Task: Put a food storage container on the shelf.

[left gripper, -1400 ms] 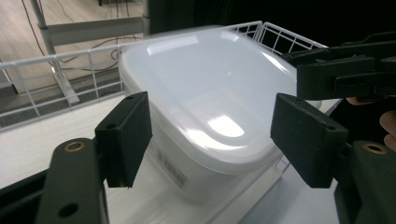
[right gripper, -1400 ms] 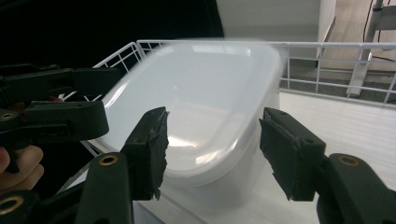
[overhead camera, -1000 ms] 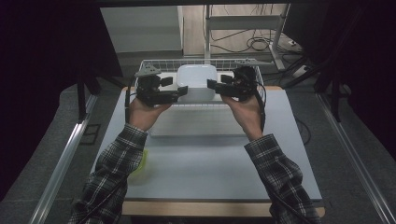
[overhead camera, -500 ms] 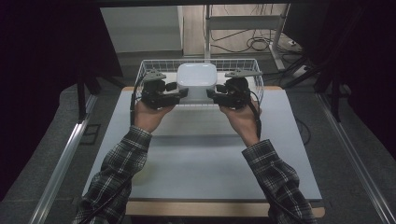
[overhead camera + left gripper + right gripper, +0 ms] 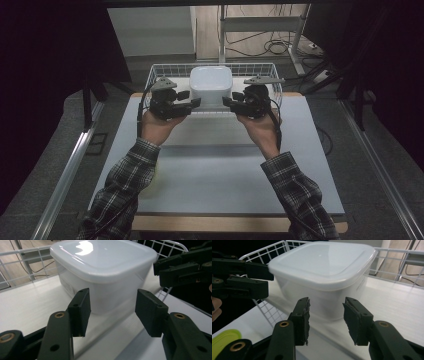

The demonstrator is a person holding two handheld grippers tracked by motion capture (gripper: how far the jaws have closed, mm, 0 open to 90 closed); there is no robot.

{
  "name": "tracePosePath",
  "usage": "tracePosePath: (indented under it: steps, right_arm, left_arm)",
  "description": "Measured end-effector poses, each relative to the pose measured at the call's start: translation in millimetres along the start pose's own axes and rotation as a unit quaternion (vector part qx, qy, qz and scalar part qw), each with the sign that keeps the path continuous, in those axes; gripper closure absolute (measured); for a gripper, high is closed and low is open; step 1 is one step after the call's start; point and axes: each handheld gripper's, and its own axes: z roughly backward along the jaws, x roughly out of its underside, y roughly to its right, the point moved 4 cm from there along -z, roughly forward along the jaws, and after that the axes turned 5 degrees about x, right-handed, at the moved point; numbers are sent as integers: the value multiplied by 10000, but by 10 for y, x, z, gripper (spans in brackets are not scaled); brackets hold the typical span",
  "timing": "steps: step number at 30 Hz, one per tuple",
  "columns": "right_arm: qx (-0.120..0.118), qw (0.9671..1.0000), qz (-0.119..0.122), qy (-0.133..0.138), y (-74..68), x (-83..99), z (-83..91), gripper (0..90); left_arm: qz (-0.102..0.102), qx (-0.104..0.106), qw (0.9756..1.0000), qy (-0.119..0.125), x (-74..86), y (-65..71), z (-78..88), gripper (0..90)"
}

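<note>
A white lidded container [image 5: 210,86] sits in a white wire basket [image 5: 162,72] at the far edge of the table [image 5: 220,165], roughly in the basket's middle. The person's two hands flank it from the near side, one gripper to each side of the tub.

The left gripper [image 5: 194,103] points in toward the container's near left corner. Its jaws have just been closing and now stand about half open — in the left gripper view the two black pads [image 5: 82,310] have a clear gap between them, with the container's near wall seen through that gap just beyond the tips. The pads press on nothing; whether a tip grazes the tub or the basket's near rim cannot be told.

The right gripper [image 5: 229,103] mirrors it at the container's near right corner. Its jaws have also just been closing and stand partly open, a little narrower than half — the right gripper view shows the worn pads [image 5: 303,315] apart, with the container's wall behind the gap and nothing clamped between them.

A yellow-green lid [image 5: 223,340] lies at the near left of the right gripper view, on the table.
</note>
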Motion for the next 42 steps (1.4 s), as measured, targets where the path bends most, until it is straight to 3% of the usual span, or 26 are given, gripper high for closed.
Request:
tracePosePath:
  steps: [6,12,17,28,32,35,38,42]
  right_arm:
    - [-170,9998,63,4,-73,140,113,529]
    - [-350,9992,191,-4,-185,359,224,433]
    - [-442,9984,344,-88,-256,637,298,338]
    - [-669,9966,393,-268,-321,1102,366,216]
    - [-747,9957,415,-354,-333,1223,381,168]
    - [-798,9953,399,-365,-332,1279,398,139]
    - [-813,9952,364,-407,-330,1421,436,103]
    - [-756,9947,480,-513,-333,1558,441,82]
  left_arm:
    - [-10,201,9998,-39,202,125,160,442]
    - [33,327,9994,-65,504,248,266,365]
    - [-26,209,9996,-168,815,370,369,279]
    - [135,272,9992,-262,1254,539,469,96]
    - [-140,115,9994,-305,1422,602,473,61]
    - [-127,122,9993,-324,1491,629,464,56]
    - [-244,27,9989,-399,1618,669,441,42]
    - [-380,92,9980,-490,1769,739,416,45]
